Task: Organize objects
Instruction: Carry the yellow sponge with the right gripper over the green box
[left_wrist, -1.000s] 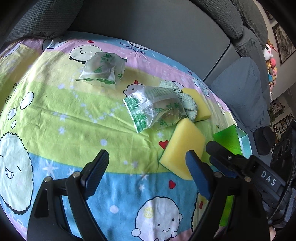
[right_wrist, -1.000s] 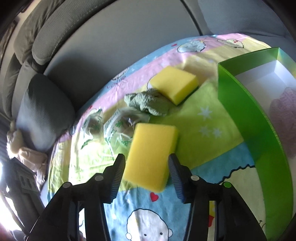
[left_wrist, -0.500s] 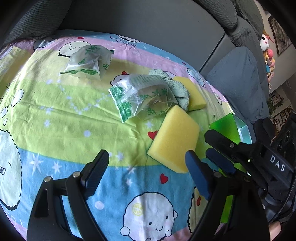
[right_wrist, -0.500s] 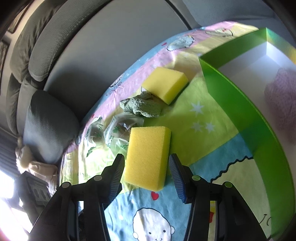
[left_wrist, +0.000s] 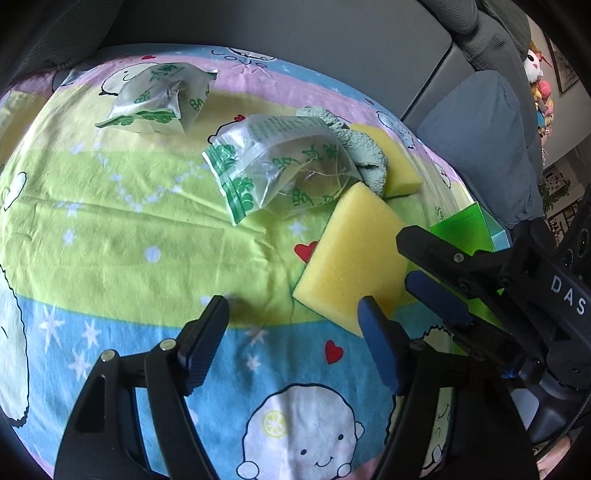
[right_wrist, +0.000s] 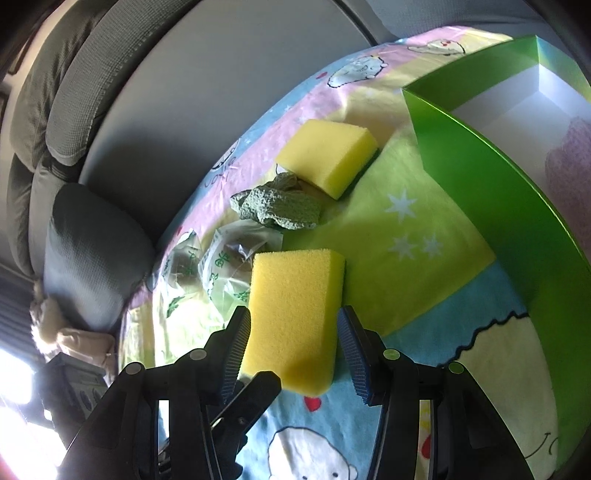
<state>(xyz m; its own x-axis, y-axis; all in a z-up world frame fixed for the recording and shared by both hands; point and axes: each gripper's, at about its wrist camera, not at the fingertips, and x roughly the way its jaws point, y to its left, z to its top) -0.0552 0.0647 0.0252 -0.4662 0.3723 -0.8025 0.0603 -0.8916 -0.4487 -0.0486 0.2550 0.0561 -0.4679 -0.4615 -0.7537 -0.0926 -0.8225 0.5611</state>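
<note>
A yellow sponge (right_wrist: 291, 314) lies on the cartoon-print cloth (left_wrist: 129, 229). My right gripper (right_wrist: 293, 343) is shut on it, its blue pads touching both long sides. In the left wrist view the same sponge (left_wrist: 351, 258) sits just ahead and right of my left gripper (left_wrist: 293, 328). That gripper's jaws are closing, with only cloth between them. My right gripper (left_wrist: 424, 266) reaches the sponge from the right. A second yellow sponge (right_wrist: 328, 155), a crumpled green rag (right_wrist: 280, 206) and two clear printed bags (left_wrist: 284, 170) (left_wrist: 162, 96) lie farther back.
An open green box (right_wrist: 491, 192) with white inner walls stands at the right, something pink (right_wrist: 569, 166) inside it. A grey sofa back (left_wrist: 295, 29) and a grey cushion (left_wrist: 484, 140) border the cloth at the far side.
My left gripper's jaws have narrowed, and it has come lower and closer to the near sponge. The right wrist view has rolled a little; the sponge stays between its fingers.
</note>
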